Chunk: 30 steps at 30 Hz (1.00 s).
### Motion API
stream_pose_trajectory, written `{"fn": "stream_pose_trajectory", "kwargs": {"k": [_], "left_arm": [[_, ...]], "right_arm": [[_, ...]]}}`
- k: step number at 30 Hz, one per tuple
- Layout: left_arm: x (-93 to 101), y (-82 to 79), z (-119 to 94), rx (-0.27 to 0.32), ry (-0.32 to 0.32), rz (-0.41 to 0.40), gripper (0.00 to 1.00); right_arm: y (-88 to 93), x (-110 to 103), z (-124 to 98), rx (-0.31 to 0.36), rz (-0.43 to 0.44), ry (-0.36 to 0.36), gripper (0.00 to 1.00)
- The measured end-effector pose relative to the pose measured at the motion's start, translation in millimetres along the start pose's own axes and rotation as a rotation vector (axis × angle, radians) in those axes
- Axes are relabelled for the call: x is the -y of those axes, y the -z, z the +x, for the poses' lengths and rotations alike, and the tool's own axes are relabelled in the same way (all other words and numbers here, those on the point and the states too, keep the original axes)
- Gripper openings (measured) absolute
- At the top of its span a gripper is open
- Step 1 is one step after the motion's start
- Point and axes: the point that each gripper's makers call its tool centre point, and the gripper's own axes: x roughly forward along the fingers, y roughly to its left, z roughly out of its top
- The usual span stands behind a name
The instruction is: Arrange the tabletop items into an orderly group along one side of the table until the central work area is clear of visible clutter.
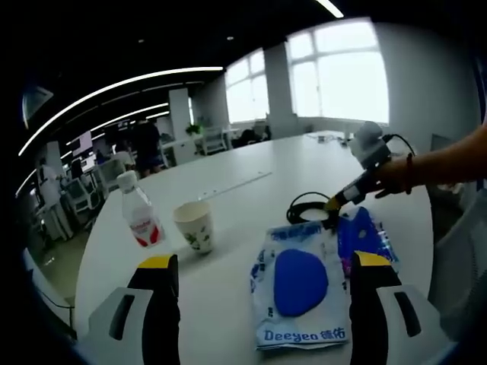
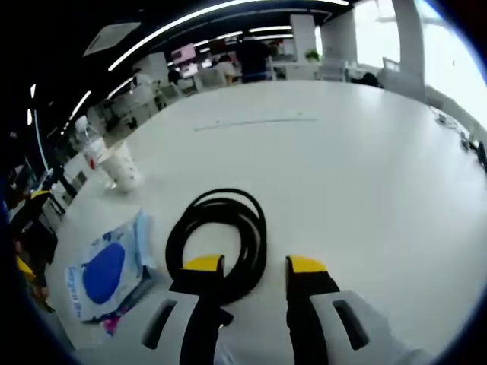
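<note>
Early stage | right gripper (image 2: 253,265) fingers spread, straddling coiled black cable (image 2: 218,236) at 6 o'clock | left gripper (image 1: 262,268) gaping, idling | packets, cup, bottle awaiting grouping

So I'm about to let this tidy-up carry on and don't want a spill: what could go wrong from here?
1. The right gripper is open at the coiled black cable; a pinch on one loop may let the coil unravel.
2. The paper cup and water bottle stand upright close together, so a dragged cable could tip them.
3. The blue wipes pack lies between the open left gripper's jaws and could slide.
</note>
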Motion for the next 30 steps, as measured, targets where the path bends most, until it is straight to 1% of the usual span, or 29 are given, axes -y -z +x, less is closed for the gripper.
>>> {"fn": "stream_pose_trajectory", "kwargs": {"k": [3,7,12,14,15,17,18,19,20,21,25,28,29,30], "left_arm": [[-1.9,-0.2,0,0.0,-0.003,0.001,0.92],[-3.8,-1.0,-1,-0.001,-0.011,0.005,0.91],[-5.5,-1.1,-2,-0.002,-0.016,0.013,0.91],[-6.7,-0.5,-3,-0.004,-0.019,0.017,0.91],[-7.2,0.0,-4,-0.004,-0.019,0.019,0.91],[-8.2,0.8,-4,-0.005,-0.022,0.015,0.91],[-8.2,0.4,-5,-0.003,-0.023,0.014,0.91],[-8.4,0.7,-5,-0.004,-0.024,0.015,0.91],[-8.5,1.2,-5,-0.007,-0.024,0.018,0.91],[-8.6,2.0,-5,-0.01,-0.024,0.02,0.91],[-9.0,2.2,-5,-0.009,-0.026,0.016,0.91],[-9.7,3.0,-5,-0.012,-0.026,0.019,0.91],[-9.8,3.0,-4,-0.013,-0.027,0.019,0.91],[-9.3,2.6,-4,-0.012,-0.027,0.019,0.91]], "right_arm": [[-1.4,-2,1,0.006,0.002,0.009,0.26],[-1.4,-4,3,-0.003,0.011,0.021,0.21],[-2.3,-5,7,-0.014,-0.014,0.058,0.18],[-1.9,-6,8,-0.019,-0.021,0.069,0.14],[-1.8,-4,8,-0.018,-0.031,0.091,0.13],[-1.6,-1,7,-0.022,-0.011,0.105,0.1],[-1.6,1,7,-0.022,0.046,0.111,0.09],[-1.3,2,7,-0.025,0.068,0.116,0.08],[-2.2,3,7,-0.025,0.048,0.111,0.07],[-2.3,3,7,-0.025,0.047,0.112,0.07],[-2.4,5,8,-0.026,0.063,0.106,0.05],[-4.0,6,7,-0.018,0.093,0.092,0.04],[-5.8,5,6,-0.01,0.124,0.079,0.03],[-7.6,5,5,-0.004,0.128,0.074,0.01]]}}
